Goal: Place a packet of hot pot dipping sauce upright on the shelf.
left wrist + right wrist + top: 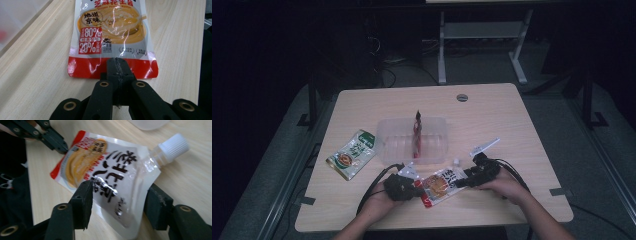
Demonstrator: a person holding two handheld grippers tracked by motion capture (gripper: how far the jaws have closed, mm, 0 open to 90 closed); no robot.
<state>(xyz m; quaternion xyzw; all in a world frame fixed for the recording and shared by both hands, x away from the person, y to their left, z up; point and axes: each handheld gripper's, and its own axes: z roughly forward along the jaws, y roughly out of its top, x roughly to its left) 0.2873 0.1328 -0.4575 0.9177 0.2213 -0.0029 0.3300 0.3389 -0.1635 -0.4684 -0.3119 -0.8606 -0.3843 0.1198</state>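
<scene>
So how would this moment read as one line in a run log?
left tongs: shut on sauce pouch bottom edge | right tongs: open around pouch's top | pouch on table

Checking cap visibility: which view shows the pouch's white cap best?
Right gripper view: the cap is large and unblocked at the pouch top. High view shows a tiny white speck. Left gripper view frames the pouch's bottom half.

Just ahead of both grippers the clear plastic tub [412,140] blocks the way, a red packet [417,134] upright inside it. Out beyond the left gripper [418,189] lies a green pouch [352,154]. Past the right gripper [460,184], bare desk [512,125], wide open.
</scene>
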